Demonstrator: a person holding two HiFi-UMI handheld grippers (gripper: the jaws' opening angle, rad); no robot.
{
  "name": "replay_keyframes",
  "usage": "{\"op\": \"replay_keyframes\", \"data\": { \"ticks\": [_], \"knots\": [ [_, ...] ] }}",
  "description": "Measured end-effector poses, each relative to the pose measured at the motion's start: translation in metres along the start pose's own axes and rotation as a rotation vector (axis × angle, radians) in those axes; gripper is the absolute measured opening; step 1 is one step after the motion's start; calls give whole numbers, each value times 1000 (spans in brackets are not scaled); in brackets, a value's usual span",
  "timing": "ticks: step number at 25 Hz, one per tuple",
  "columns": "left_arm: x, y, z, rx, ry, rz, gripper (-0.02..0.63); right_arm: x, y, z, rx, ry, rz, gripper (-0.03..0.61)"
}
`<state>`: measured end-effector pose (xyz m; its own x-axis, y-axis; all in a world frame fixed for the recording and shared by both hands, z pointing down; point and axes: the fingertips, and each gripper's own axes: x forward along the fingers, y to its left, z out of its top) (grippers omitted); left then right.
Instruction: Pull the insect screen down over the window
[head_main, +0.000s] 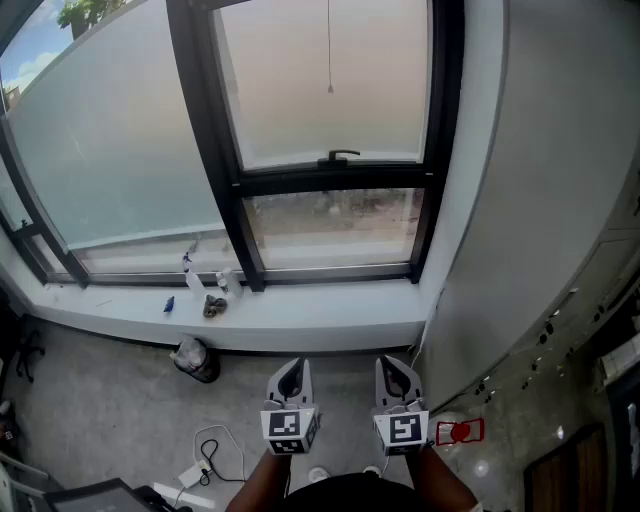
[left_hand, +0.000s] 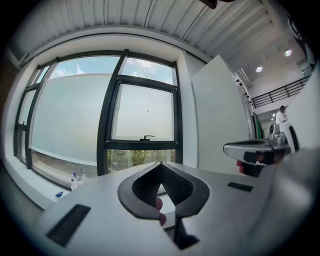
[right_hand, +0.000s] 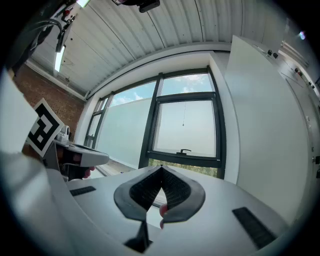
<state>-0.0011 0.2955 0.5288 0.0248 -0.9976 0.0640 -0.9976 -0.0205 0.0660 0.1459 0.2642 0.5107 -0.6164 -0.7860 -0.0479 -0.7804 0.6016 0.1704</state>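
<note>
Small spray bottles (head_main: 190, 268) stand on the sill at left. The left tool (head_main: 292, 375) is held level, pressed together on nothing. Ahead, a pull cord (head_main: 330, 60) hangs before the upper pane of the window (head_main: 335, 180) (the insect screen itself I cannot make out), well apart from both tools. The right tool (head_main: 396, 372), just beside the left, is likewise pressed together and empty.
</note>
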Motion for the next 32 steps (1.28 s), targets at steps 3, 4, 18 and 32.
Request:
{"op": "replay_keyframes", "data": {
  "ticks": [3,4,18,32],
  "knots": [
    [1,-3,-1,25,17,12,2,-2,-3,-2,-4,-2,6,2],
    [1,-5,-1,23,18,11,2,-2,-4,-3,-6,0,7,2],
    [-1,-7,-4,39,13,-3,2,-2,-8,-11,13,30,-12,3],
    [2,13,-9,48,28,-37,2,14,11,-20,27,56,-26,3]
  ]
}}
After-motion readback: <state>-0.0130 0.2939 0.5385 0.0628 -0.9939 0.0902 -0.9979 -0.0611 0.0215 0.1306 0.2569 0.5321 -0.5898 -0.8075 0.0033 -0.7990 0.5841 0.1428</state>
